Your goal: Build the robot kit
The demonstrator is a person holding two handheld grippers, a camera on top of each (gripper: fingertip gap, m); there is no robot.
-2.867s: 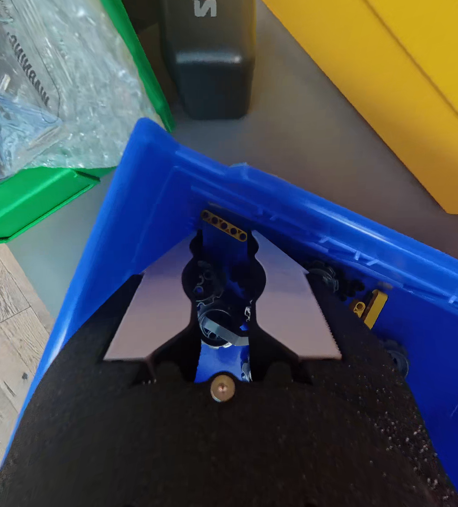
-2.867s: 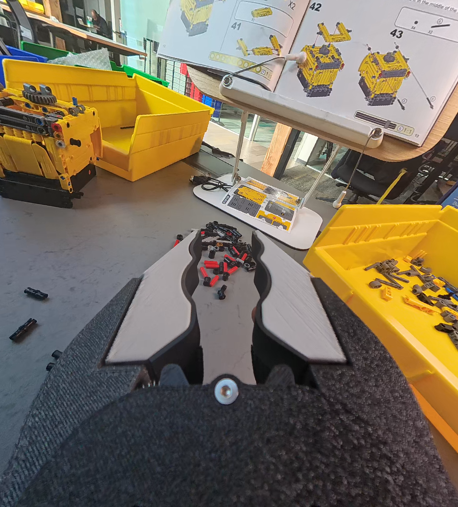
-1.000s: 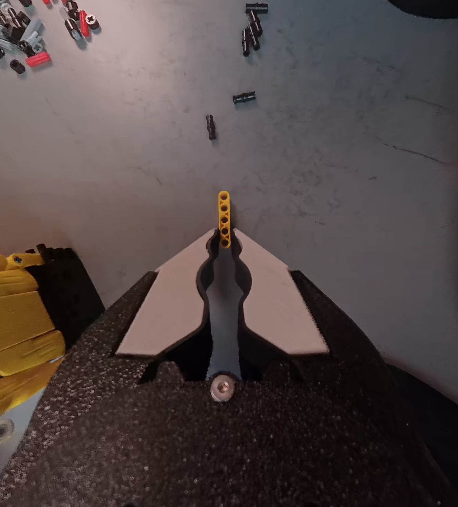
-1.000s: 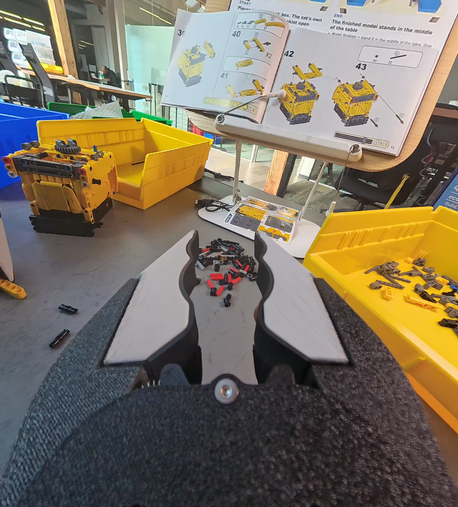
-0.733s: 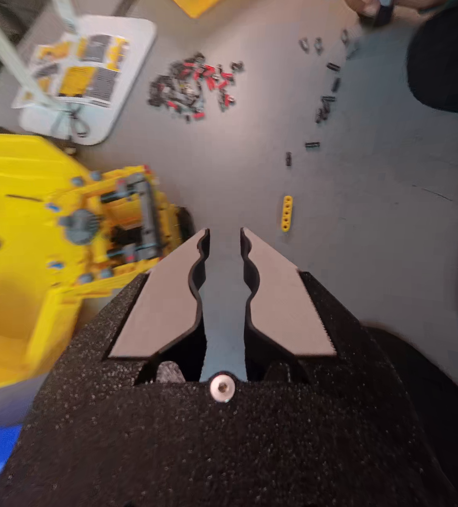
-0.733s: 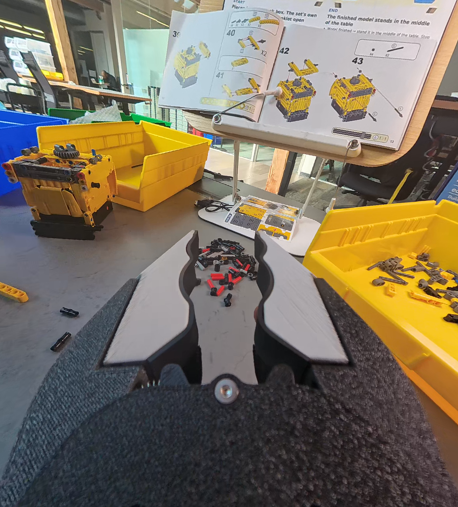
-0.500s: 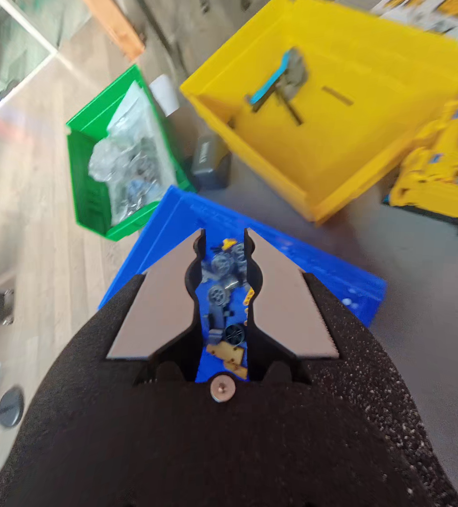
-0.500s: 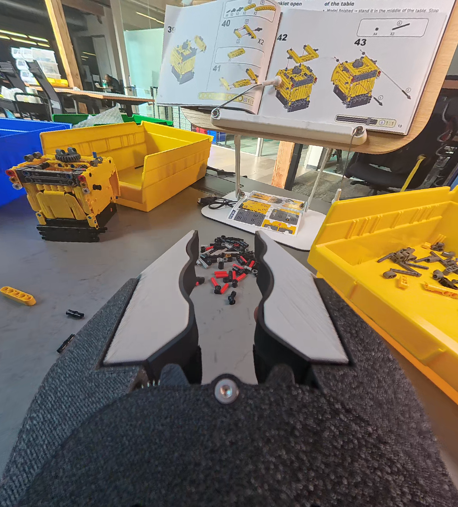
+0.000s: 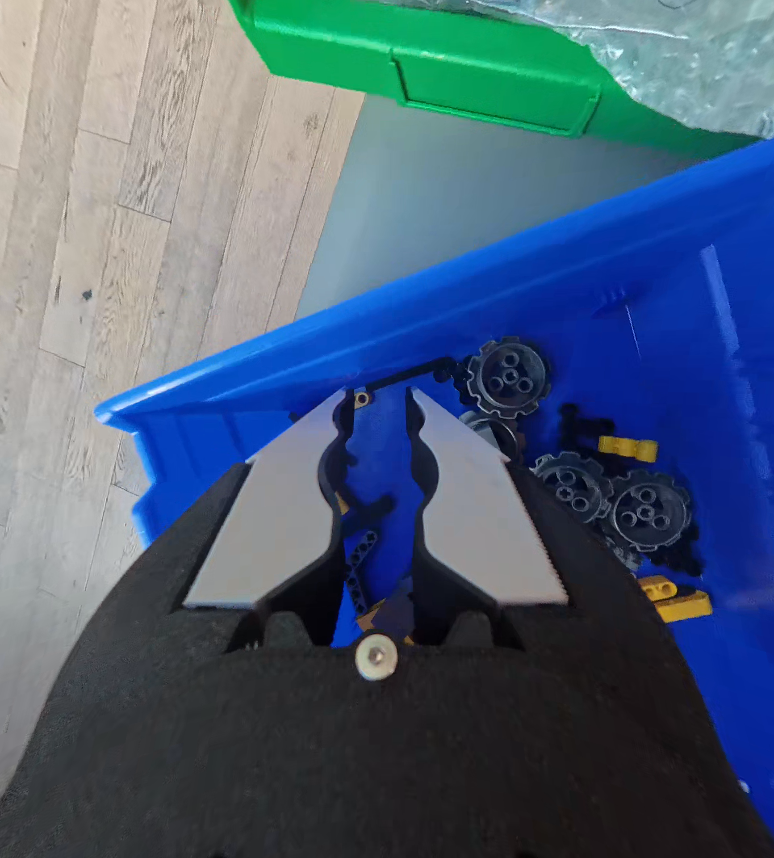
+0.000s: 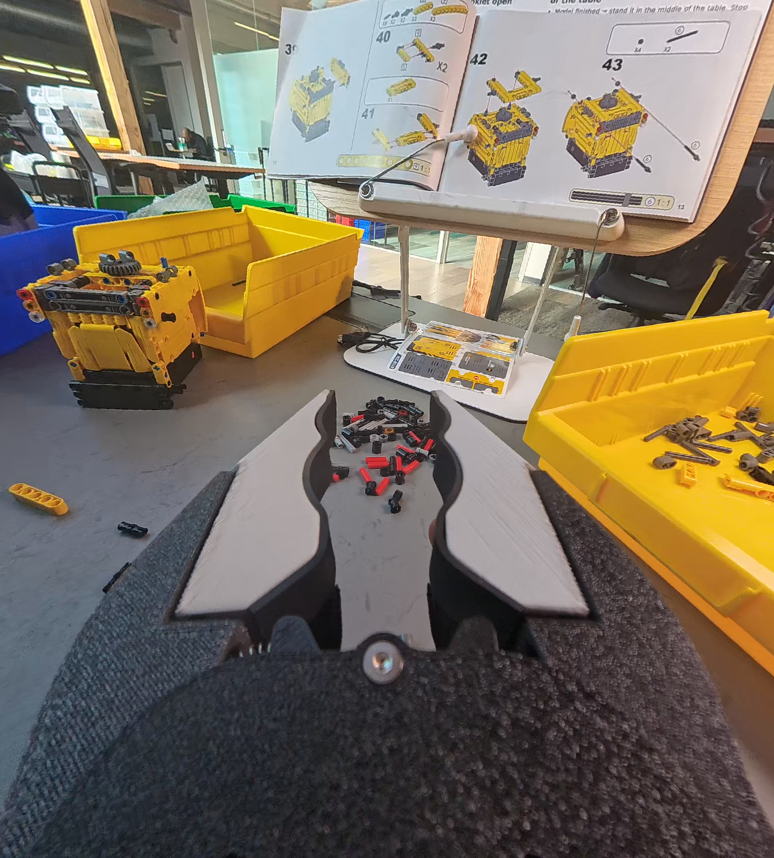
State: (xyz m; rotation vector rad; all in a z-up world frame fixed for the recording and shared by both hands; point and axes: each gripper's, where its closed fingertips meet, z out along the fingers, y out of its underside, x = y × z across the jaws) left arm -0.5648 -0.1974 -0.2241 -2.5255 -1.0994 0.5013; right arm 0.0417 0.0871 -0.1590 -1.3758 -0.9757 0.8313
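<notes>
Blue plastic bin (image 9: 422, 334) lay under left gripper (image 9: 378, 401), tongs released, empty, tips over black toothed plastic wheels (image 9: 508, 376) and yellow bricks (image 9: 626, 449); green bin (image 9: 422, 60) beyond. Right gripper (image 10: 380, 399) parted, empty, above matte grey table (image 10: 97, 441); ahead, red-black pin pile (image 10: 385, 441); left, yellow holed beam (image 10: 38, 499), blocky yellow model (image 10: 116, 325); right, yellow bin (image 10: 607, 418). Model partly built; loose parts remained.

We see our right claw (image 10: 381, 399) held open and empty above the grey desk (image 10: 97, 464), its tips near a pile of small pins (image 10: 382, 445), with a yellow bin (image 10: 654, 501) just beside it.
</notes>
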